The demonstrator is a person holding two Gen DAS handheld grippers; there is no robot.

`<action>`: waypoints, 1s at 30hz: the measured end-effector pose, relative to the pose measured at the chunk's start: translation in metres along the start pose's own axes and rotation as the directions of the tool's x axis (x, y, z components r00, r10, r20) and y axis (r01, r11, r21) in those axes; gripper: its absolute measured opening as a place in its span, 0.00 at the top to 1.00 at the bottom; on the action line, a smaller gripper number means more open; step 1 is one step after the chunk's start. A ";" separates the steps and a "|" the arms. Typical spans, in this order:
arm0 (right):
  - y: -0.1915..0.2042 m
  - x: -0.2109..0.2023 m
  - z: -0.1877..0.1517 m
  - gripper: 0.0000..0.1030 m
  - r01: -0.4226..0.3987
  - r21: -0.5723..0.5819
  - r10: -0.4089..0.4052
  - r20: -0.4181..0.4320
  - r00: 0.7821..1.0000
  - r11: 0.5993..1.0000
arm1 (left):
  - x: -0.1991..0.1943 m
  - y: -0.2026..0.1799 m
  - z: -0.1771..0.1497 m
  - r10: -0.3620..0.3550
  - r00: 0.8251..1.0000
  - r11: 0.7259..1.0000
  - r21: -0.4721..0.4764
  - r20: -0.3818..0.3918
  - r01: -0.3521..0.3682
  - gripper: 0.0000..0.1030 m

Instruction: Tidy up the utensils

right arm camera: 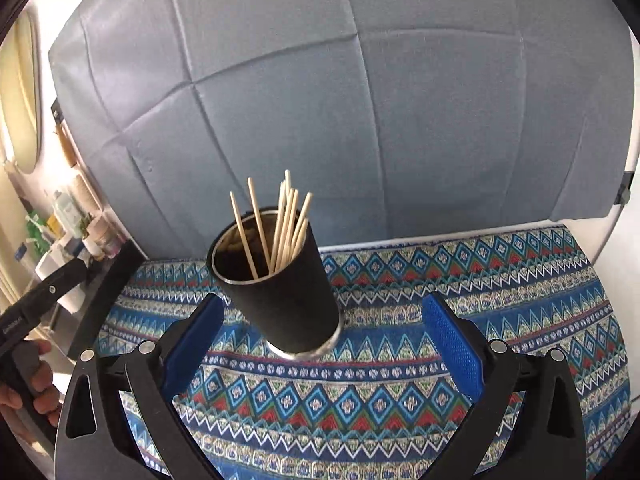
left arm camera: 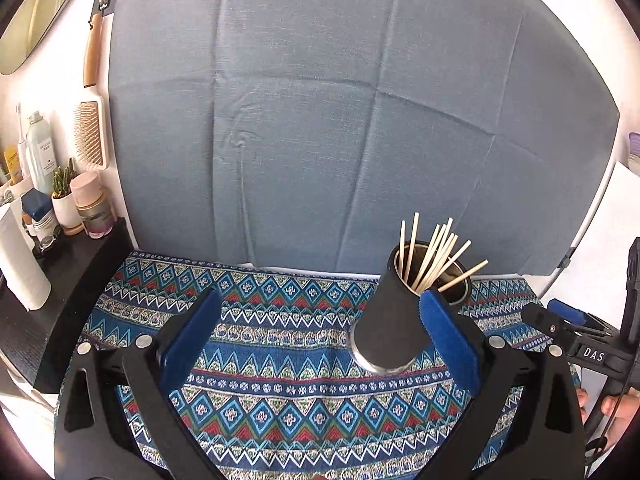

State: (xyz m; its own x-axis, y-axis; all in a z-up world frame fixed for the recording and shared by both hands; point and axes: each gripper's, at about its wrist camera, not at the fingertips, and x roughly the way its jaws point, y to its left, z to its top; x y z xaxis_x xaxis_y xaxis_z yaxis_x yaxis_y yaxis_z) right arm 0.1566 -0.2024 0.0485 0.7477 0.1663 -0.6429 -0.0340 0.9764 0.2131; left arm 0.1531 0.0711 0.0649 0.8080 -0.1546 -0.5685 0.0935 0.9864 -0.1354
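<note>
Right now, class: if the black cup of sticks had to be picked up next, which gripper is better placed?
Probably the right gripper: the black cup stands between its open fingers. The left gripper has it off beside one finger.

A cup (right arm camera: 280,284) stands upright on a patterned cloth (right arm camera: 440,392), toward the cloth's far edge, and a bundle of thin sticks (right arm camera: 280,224) stands in it, fanning out above the rim. Behind the cloth a creased sheet (right arm camera: 360,100) hangs as a backdrop. To the left of the cloth a shelf (left arm camera: 76,276) carries bottles, a small potted plant (left arm camera: 64,196) and jars, with a paper roll (left arm camera: 18,256) nearer its front. Above these a hairbrush (left arm camera: 92,120) hangs on the wall, just left of the sheet's edge.
</note>
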 end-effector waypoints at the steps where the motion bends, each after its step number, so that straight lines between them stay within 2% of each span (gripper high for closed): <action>1: 0.002 -0.005 -0.006 0.08 0.002 -0.002 -0.002 -0.012 1.000 1.000 | -0.005 0.000 -0.004 0.012 1.000 1.000 0.007 -0.014 -0.012 0.06; 5: 0.005 -0.026 -0.026 0.08 0.020 -0.010 -0.020 -0.028 0.999 1.000 | -0.029 -0.001 -0.022 0.017 1.000 0.999 0.036 -0.018 -0.017 0.06; 11: 0.011 -0.063 -0.051 0.08 0.068 -0.003 -0.068 -0.056 0.996 0.998 | -0.063 0.001 -0.042 -0.013 0.998 1.000 -0.005 -0.067 0.013 0.06; 16: 0.016 -0.098 -0.066 0.08 0.098 0.028 -0.096 -0.073 0.993 0.995 | -0.089 -0.003 -0.056 0.054 0.992 0.999 -0.001 -0.118 -0.055 0.06; 21: 0.030 -0.120 -0.079 0.08 0.135 -0.007 -0.135 -0.119 0.984 0.991 | -0.106 -0.011 -0.066 0.036 0.983 0.999 0.028 -0.178 -0.032 0.06; 26: 0.043 -0.143 -0.086 0.08 0.178 -0.021 -0.180 -0.096 0.979 0.984 | -0.122 -0.016 -0.073 0.024 0.978 1.000 0.012 -0.207 -0.022 0.06; 30: 0.046 -0.155 -0.089 0.08 0.195 0.008 -0.194 -0.095 0.976 0.981 | -0.133 -0.020 -0.074 0.085 0.978 0.996 0.024 -0.189 -0.082 0.06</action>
State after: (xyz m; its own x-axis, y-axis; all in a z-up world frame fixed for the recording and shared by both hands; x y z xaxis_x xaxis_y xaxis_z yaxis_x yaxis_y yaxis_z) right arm -0.0197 -0.1709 0.0922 0.6740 -0.0139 -0.7386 0.1184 0.9889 0.0895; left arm 0.0007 0.0675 0.0832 0.6885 -0.0783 -0.7210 0.0414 0.9968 -0.0687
